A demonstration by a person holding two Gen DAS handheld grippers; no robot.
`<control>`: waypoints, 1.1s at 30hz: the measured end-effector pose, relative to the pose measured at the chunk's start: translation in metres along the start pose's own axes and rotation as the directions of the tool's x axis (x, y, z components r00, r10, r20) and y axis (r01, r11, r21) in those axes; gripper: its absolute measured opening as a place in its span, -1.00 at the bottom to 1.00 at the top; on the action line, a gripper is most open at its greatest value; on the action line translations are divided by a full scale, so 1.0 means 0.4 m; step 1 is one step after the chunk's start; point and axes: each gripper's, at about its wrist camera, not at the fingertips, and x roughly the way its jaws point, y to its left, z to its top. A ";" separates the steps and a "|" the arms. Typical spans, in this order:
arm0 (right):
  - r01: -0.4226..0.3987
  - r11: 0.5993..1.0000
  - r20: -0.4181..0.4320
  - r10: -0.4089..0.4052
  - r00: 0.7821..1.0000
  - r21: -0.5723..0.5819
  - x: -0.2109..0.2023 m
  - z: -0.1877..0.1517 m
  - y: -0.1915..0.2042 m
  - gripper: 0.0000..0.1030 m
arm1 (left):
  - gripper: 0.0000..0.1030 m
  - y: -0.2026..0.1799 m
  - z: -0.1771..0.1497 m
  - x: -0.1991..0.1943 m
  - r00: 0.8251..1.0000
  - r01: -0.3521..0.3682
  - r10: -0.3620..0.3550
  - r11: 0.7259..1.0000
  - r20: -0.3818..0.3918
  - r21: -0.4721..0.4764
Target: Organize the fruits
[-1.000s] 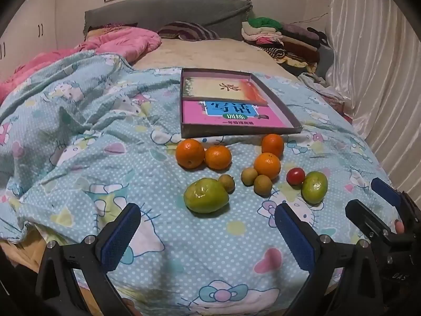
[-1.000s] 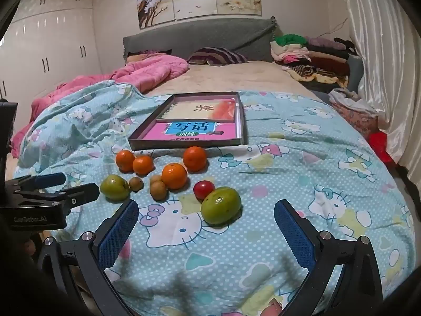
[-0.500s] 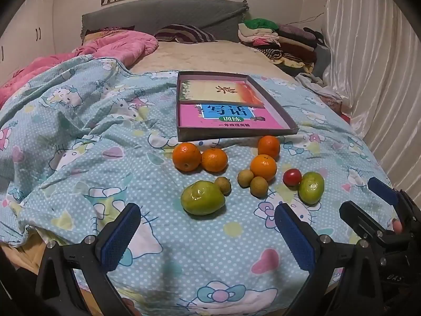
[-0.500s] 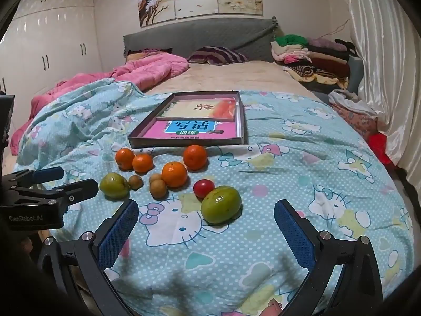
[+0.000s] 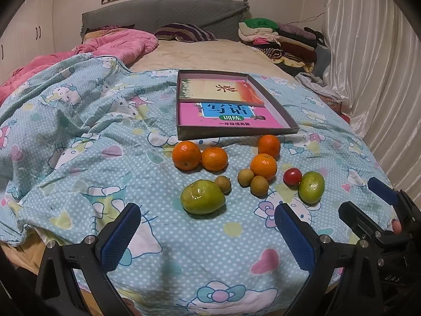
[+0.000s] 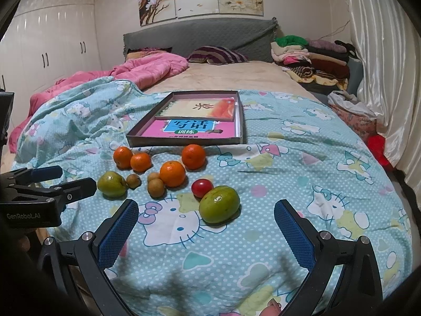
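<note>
- Currently both the left gripper (image 5: 208, 230) and right gripper (image 6: 206, 227) hover wide open, empty, at the bed's near edge.
- Fruits lie between that edge and the shallow box (image 5: 273, 105).
- Likely best: straddle the nearest green mango (image 6: 219, 204), closing gently to avoid bruising.

The left hand-held gripper (image 5: 208, 233) hangs level, its blue-padded jaws spread wide and empty. The right hand-held gripper (image 6: 206, 230) sits beside it, likewise wide apart, gripping nothing, both pointing forward.
</note>
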 end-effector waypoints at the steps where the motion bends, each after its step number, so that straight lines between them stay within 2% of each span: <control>1: 0.001 1.000 0.000 -0.001 1.000 -0.001 0.000 0.000 0.000 1.00 | 0.99 0.000 0.000 0.000 1.000 0.000 0.000 1.000 0.000 0.000; 33: 0.010 1.000 -0.005 -0.010 1.000 -0.001 -0.001 -0.001 -0.005 1.00 | 0.99 0.002 0.001 -0.005 1.000 -0.005 0.005 1.000 -0.001 0.003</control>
